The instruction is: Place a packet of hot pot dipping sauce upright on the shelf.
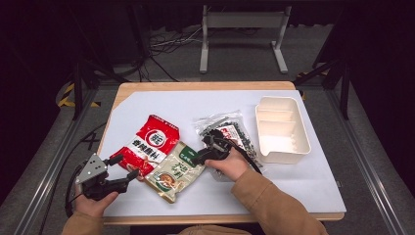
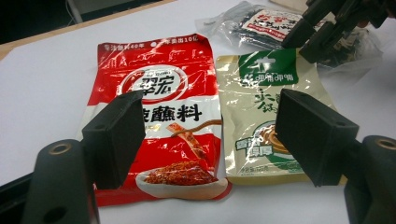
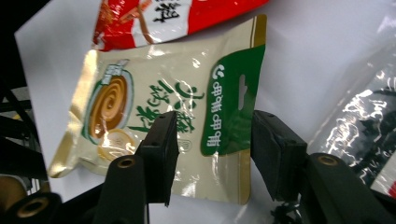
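red packet (image 2: 154,116) reading 翠宏, 蘸料, 40年

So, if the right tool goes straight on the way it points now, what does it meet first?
Most likely the beige-green sauce packet: the right tool has its open jaws on either side of the packet's green top end. How near the jaws are to it is hard to judge.

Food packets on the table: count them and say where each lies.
3. The red packet lies left, the beige packet beside it under the right gripper, the clear dark-filled packet next to the white tray.
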`<state>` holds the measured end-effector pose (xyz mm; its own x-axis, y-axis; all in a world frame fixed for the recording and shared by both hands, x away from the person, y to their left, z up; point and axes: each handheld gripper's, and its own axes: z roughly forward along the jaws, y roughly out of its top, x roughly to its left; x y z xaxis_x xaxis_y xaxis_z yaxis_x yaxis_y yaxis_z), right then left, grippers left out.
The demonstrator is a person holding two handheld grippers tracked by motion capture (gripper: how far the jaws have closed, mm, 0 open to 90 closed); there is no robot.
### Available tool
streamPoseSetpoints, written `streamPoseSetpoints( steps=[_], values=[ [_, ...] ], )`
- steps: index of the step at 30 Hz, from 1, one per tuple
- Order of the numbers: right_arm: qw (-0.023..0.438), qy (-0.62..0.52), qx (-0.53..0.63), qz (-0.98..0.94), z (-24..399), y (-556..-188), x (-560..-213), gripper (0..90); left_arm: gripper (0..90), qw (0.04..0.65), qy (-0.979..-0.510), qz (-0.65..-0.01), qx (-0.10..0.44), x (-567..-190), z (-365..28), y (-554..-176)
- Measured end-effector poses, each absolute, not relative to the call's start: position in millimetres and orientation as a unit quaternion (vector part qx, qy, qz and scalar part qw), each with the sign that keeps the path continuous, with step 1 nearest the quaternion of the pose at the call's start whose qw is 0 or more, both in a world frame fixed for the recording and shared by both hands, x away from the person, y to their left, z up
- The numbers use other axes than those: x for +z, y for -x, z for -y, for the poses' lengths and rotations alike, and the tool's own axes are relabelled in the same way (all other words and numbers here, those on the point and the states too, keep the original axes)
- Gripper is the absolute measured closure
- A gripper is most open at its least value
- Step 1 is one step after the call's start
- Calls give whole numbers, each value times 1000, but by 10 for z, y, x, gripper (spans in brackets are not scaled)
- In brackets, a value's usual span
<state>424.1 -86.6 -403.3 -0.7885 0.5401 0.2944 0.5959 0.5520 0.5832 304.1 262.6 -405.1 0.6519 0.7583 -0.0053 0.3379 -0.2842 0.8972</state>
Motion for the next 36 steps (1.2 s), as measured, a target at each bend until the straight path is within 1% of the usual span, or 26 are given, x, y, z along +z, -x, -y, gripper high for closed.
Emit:
streamPoseSetpoints(
  steps=[4, 6, 13, 17, 19, 21, 22, 26, 29, 33, 36],
  values=[
    [39, 308, -354, 882, 831, -4188, -3989, 531, 249, 481, -771, -356, 218, -4050, -2628, -3042],
    [47, 301, -353, 885, 803, -4169, -3990, 547, 249, 480, -773, -354, 218, -4052, -2619, -3042],
    [63, 283, -320, 902, 670, -4167, -4117, 594, 249, 474, -778, -349, 220, -4062, -2593, -3045],
    [78, 284, -313, 903, 620, -4208, -4188, 589, 249, 476, -776, -352, 219, -4064, -2599, -3047],
    [75, 282, -311, 904, 611, -4219, -4207, 592, 249, 474, -776, -354, 219, -4064, -2601, -3047],
    [74, 278, -303, 908, 588, -4233, -4247, 652, 249, 474, -776, -353, 219, -4063, -2602, -3047],
    [63, 268, -298, 914, 568, -4239, -4275, 703, 249, 474, -776, -354, 219, -4063, -2602, -3047],
    [51, 257, -294, 919, 546, -4229, -4289, 756, 249, 474, -776, -354, 218, -4067, -2600, -3048],
    [41, 248, -286, 925, 529, -4229, -4297, 836, 249, 473, -777, -353, 219, -4067, -2604, -3052],
    [48, 253, -288, 922, 534, -4238, -4296, 874, 249, 473, -776, -354, 220, -4068, -2608, -3055],
    [47, 254, -290, 921, 536, -4234, -4287, 884, 249, 473, -776, -354, 220, -4068, -2612, -3056]
  ],
)
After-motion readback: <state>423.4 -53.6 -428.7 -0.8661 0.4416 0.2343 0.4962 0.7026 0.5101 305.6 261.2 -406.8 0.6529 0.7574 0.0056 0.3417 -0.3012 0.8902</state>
